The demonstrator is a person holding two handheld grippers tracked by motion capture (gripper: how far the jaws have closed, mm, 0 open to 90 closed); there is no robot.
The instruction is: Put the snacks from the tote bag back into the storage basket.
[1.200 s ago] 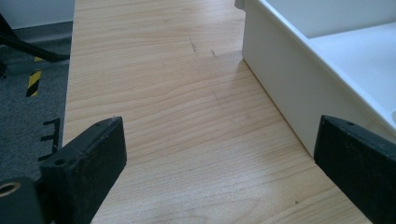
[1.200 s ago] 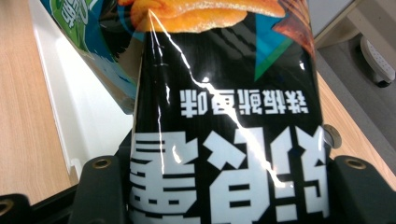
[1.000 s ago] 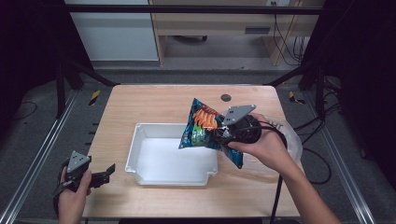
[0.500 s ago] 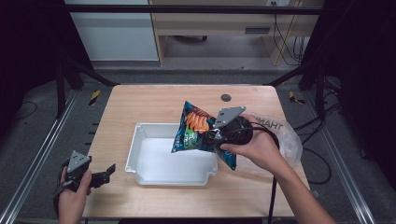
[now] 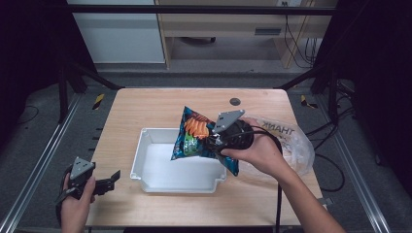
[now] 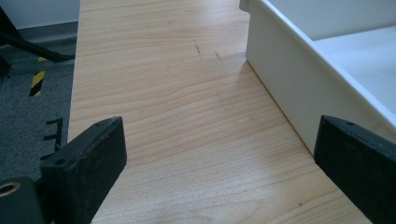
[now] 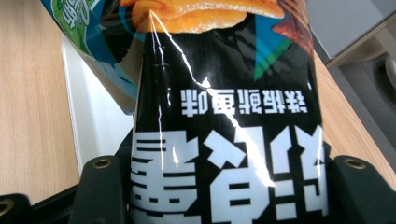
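In the high view, the right hand-held gripper (image 5: 214,143) is carrying a snack bag (image 5: 194,138) above the white bin (image 5: 145,141), with the bag hanging tilted over the bin's right half and clear of its floor. To its right, a clear plastic shopping bag (image 5: 296,145) is lying on the counter (image 5: 145,104). The left hand-held gripper (image 5: 111,178) is resting low at the counter's near left corner, well apart from the bin.

In the left gripper view, its jaws are standing wide apart with nothing between them, pointing along the bare wood beside the bin's outer wall (image 6: 280,84).

In the right gripper view, the jaws are clamping the snack bag (image 7: 224,116) from both sides, the printed foil creasing between them, and the bin's rim (image 7: 70,84) is showing behind it.

As a judgement, the step in hand is the transfer of the snack bag into the bin, and it is nearly over the drop spot. The next move calls for bringing the bag down toward the bin's floor, centring it so no corner is catching the rim, and then letting the jaws part.
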